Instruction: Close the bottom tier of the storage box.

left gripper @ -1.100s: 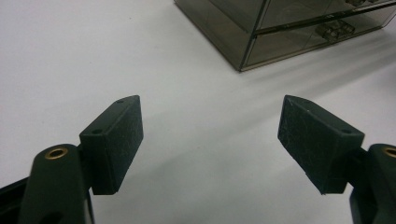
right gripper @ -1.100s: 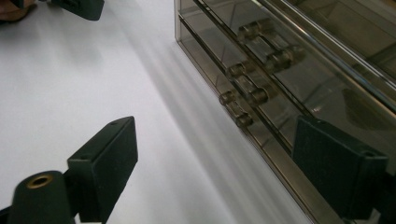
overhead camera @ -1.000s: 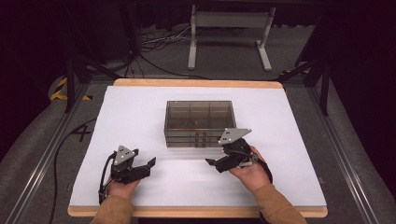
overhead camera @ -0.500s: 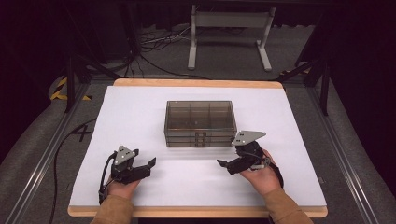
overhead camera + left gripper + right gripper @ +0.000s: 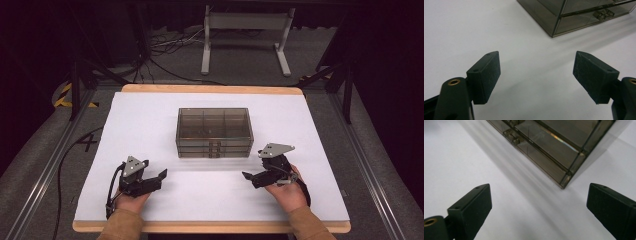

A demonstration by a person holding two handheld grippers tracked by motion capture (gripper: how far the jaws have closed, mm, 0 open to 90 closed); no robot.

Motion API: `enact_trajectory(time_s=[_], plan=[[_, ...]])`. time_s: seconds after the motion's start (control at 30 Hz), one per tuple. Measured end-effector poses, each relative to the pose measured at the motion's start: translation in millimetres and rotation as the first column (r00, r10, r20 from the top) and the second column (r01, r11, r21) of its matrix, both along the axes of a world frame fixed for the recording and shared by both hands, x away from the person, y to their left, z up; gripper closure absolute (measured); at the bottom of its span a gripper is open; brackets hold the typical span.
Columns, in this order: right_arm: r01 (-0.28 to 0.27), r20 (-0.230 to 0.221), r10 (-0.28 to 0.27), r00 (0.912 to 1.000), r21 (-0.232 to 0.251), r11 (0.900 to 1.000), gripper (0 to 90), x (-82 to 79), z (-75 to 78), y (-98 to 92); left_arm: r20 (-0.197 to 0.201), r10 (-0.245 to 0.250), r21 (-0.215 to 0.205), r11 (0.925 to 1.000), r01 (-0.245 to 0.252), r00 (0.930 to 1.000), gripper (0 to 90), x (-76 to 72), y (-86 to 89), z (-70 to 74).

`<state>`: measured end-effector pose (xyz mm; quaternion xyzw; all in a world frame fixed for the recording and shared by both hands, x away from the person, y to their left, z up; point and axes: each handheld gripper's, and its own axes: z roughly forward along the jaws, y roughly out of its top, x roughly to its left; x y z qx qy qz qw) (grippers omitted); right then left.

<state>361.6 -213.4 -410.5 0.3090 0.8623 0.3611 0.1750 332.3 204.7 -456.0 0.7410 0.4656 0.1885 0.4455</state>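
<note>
Both your grippers stand wide open and empty, short of the drawer box.

Your right gripper (image 5: 250, 176), jaws just opened with nothing between them, sits nearer: the smoky clear drawer box (image 5: 214, 132) lies ahead and to its left, long side and drawer handles (image 5: 214, 148) facing you. Your left gripper (image 5: 159, 176) rests low on the white tabletop (image 5: 150, 115), farther from the box, angled toward it.

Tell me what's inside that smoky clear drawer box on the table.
Through the tinted top of the drawer box, thin dividers split it into compartments, and small handles sit on the front. No contents stand out, but the dark plastic and glare hide the lower drawers' insides.
</note>
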Motion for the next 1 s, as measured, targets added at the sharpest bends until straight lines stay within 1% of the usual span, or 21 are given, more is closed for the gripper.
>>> enact_trajectory(time_s=[0.33,0.43,0.5,0.6,0.83,1.0], plan=[[0.029,-0.007,-0.029,0.9996,0.010,1.000,4.8,-3.3,-13.9,-11.6,0.003,-0.002,0.005,1.0000,0.002,1.0000,22.8,0.1,-1.1,-0.4],[0.027,-0.009,-0.027,0.9996,0.009,1.000,4.7,-4.3,-17.6,-12.9,0.003,-0.003,0.006,1.0000,0.003,1.0000,22.8,0.2,-1.2,-0.4],[0.031,-0.009,-0.031,0.9995,0.005,1.000,4.7,-4.9,-19.2,-13.5,0.000,-0.003,0.006,1.0000,0.003,1.0000,22.8,0.3,-1.2,-0.2],[0.033,-0.011,-0.033,0.9994,0.014,0.999,4.7,-5.0,-20.4,-14.6,0.000,-0.004,0.007,1.0000,0.004,1.0000,22.9,0.3,-1.4,-0.2],[0.047,-0.037,-0.047,0.9982,0.001,0.999,4.7,-4.8,-29.7,-17.0,0.003,-0.005,0.011,0.9999,0.004,1.0000,22.9,1.0,-1.9,-0.3],[0.060,-0.057,-0.061,0.9965,-0.014,0.998,4.7,-5.5,-33.6,-15.9,0.001,-0.004,0.009,0.9999,0.004,1.0000,22.9,1.4,-2.2,-0.4]])
